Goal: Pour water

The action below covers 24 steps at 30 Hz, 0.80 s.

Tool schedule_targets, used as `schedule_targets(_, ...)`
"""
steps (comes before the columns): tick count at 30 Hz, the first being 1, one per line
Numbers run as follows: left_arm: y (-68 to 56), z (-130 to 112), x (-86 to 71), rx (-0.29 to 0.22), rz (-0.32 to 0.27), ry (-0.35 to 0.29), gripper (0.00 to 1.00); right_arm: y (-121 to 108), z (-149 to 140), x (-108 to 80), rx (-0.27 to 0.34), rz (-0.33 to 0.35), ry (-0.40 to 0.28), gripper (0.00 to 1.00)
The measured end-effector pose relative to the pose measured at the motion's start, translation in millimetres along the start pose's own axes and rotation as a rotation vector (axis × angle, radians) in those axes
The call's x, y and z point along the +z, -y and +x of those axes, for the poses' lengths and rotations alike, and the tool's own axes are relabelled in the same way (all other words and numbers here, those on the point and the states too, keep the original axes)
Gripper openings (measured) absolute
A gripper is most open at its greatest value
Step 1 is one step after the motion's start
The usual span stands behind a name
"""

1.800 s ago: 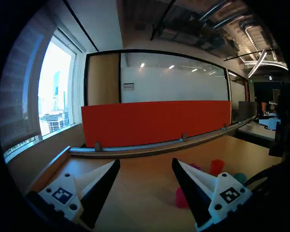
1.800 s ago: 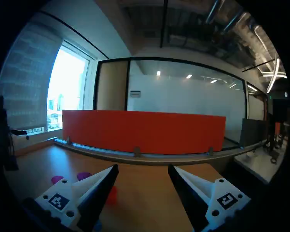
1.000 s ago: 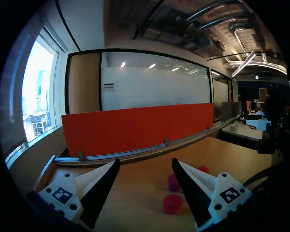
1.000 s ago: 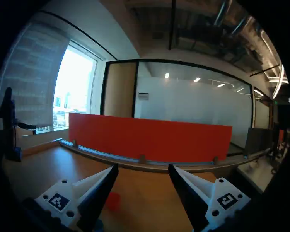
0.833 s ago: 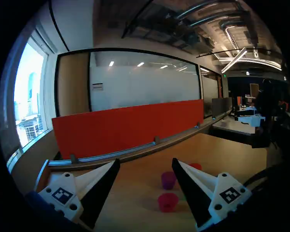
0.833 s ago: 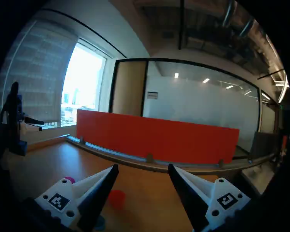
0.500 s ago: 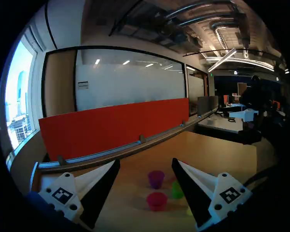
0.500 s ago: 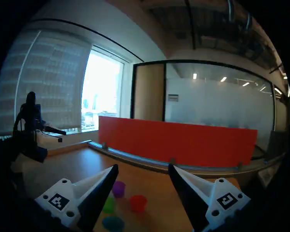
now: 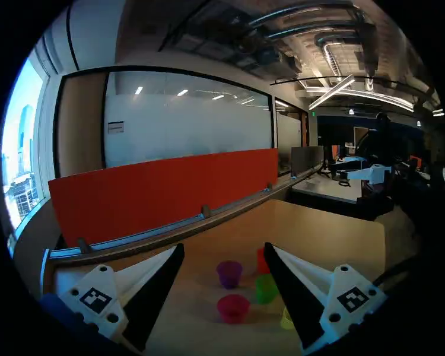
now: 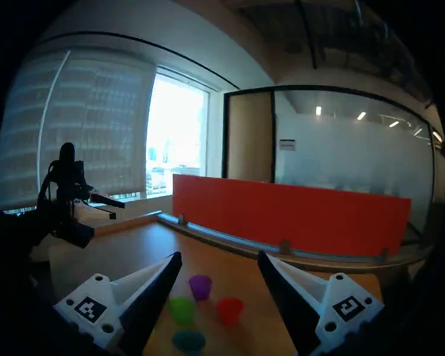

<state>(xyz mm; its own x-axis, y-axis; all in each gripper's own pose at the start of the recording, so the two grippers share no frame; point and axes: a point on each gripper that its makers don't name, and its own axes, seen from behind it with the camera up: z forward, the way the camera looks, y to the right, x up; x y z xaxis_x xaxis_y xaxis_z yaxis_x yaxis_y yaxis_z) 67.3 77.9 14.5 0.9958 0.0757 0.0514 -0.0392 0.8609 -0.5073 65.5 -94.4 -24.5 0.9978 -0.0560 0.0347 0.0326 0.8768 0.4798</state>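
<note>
The left hand-held gripper [image 9: 222,245] is released, its two fingers spread wide with nothing between them. The right hand-held gripper [image 10: 218,254] is spread and empty too. Both hang above the pale wooden surface [image 9: 329,228]. Over the last two seconds each has swung toward the middle. The small plastic cups, earlier half hidden at the edges behind the fingers, now lie framed in the gap of both.

In the left gripper view a small magenta plastic cup [image 9: 233,308] stands nearest. A translucent green cup [image 9: 265,288] is just right of it, a translucent purple cup [image 9: 229,273] and a red cup [image 9: 261,260] stand farther, and a yellow cup [image 9: 286,319] sits low beside the right finger. The right gripper view adds a teal cup [image 10: 188,340] nearest of all. They stand upright and close together.

A long orange partition panel [image 9: 163,190] runs along the far edge.

Aiming looks done and pouring not yet begun. Which cup holds water I cannot tell.
</note>
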Motion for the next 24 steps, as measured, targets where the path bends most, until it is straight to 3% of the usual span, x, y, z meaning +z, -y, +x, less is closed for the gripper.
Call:
schedule_targets(8,-9.9,-4,2.5,0.021,-0.068,0.045,1.0,14,-13,-1.7,-0.036,0.07,0.081,1.0)
schedule_targets(24,-24.0,-25,15.5,0.052,-0.121,0.119,1.0,26,-63,-3.5,-0.065,0.155,0.275,1.0)
